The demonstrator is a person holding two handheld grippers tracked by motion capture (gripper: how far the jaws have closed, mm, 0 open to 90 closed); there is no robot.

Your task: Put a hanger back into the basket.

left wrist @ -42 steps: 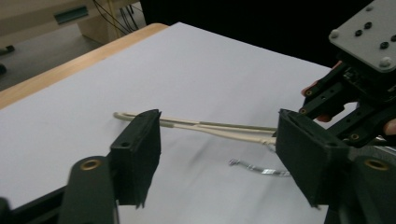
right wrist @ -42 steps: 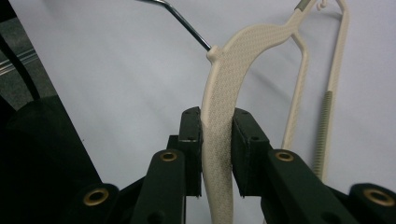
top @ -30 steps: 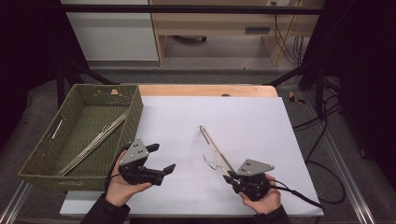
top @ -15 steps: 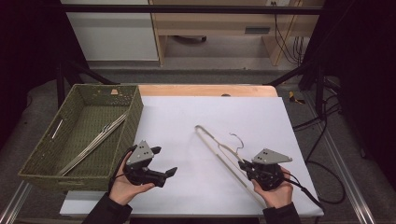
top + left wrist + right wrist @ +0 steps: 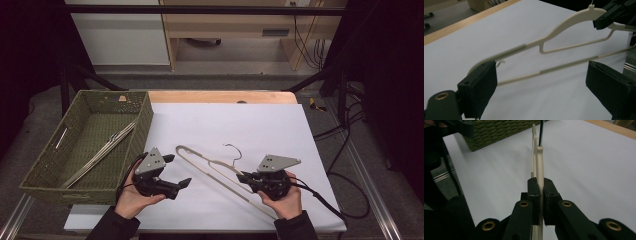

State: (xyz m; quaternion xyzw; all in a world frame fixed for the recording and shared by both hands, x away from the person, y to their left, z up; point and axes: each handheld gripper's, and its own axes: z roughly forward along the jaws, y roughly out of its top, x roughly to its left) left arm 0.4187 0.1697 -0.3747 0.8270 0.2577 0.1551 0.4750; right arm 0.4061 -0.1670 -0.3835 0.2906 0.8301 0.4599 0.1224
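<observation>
Currently the right gripper has its fingers clenched on the cream plastic hanger, near the neck where the wire hook rises. The hanger lies over the white sheet on the bench, tilted, its far end pointing toward the woven basket. Left gripper hovers just beside that far end, fingers released and spread wide; in the left gripper view the hanger's bars run between them, not touched.

Judgement: step in hand is carrying the hanger to the basket, where other hangers already lie. To do it well:
- keep the grip firm, since a single off-centre hold lets the long end droop;
- close the left fingers on the shoulder end for support;
- clear the basket's rim before lowering.
</observation>
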